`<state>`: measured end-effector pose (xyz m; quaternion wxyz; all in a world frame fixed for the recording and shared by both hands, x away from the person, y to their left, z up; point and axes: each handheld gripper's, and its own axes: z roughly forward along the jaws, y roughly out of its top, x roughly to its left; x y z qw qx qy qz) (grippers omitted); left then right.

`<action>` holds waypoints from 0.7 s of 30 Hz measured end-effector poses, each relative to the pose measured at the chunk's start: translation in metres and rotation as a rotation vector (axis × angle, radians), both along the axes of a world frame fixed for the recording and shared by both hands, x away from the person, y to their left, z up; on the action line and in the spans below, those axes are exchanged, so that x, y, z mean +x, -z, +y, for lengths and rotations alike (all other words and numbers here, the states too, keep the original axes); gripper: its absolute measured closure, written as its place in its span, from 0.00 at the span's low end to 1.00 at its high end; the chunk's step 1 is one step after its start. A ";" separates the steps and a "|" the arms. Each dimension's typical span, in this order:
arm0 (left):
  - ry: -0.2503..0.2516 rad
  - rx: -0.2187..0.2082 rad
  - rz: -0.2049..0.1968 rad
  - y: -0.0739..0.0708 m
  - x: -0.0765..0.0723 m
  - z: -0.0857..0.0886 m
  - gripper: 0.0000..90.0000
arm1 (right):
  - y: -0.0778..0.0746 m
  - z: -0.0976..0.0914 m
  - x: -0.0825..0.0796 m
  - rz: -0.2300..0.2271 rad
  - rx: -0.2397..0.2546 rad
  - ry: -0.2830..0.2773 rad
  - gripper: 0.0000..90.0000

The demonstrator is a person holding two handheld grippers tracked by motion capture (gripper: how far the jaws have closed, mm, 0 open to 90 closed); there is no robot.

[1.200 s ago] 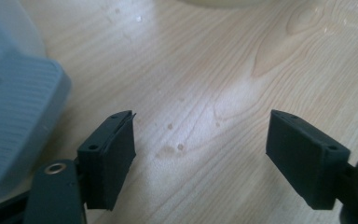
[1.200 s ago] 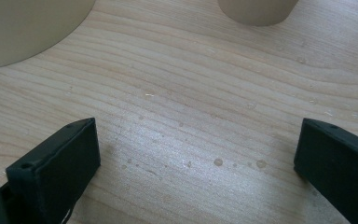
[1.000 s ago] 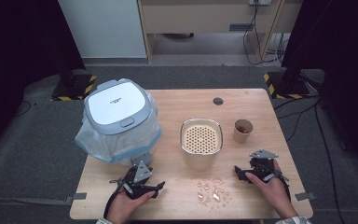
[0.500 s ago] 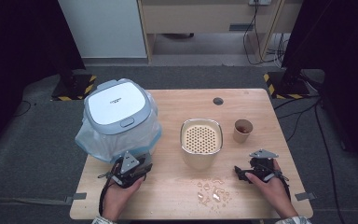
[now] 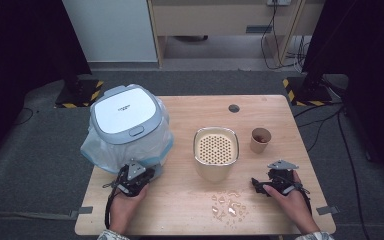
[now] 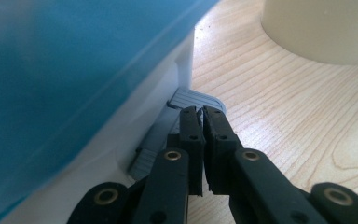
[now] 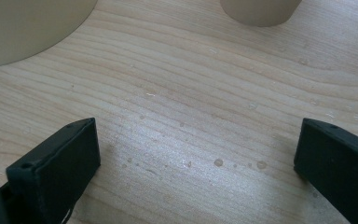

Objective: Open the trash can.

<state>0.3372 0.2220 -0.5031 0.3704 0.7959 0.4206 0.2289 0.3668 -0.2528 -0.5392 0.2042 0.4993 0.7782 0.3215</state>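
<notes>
the left gripper (image 6: 200,112) has just closed, jaws pressed together and empty, at the bin's (image 5: 127,120) grey pedal (image 6: 193,99), probably to press it; right gripper (image 5: 261,184) spread.

No legible text, labels or signs.

A lab is suggested: a bare wooden table (image 5: 190,210) on grey carpet, hazard-striped stand bases (image 5: 300,90) at two o'clock.
</notes>
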 end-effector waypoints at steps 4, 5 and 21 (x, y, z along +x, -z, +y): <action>-0.006 0.007 0.011 0.003 0.002 -0.001 0.96 | 0.000 0.000 0.000 0.002 0.001 0.000 0.01; -0.006 0.007 0.011 0.003 0.002 -0.001 0.96 | 0.000 0.000 0.000 0.002 0.001 0.000 0.01; -0.024 0.038 0.003 0.007 0.003 -0.004 0.97 | 0.000 0.000 0.000 0.001 0.001 -0.002 0.01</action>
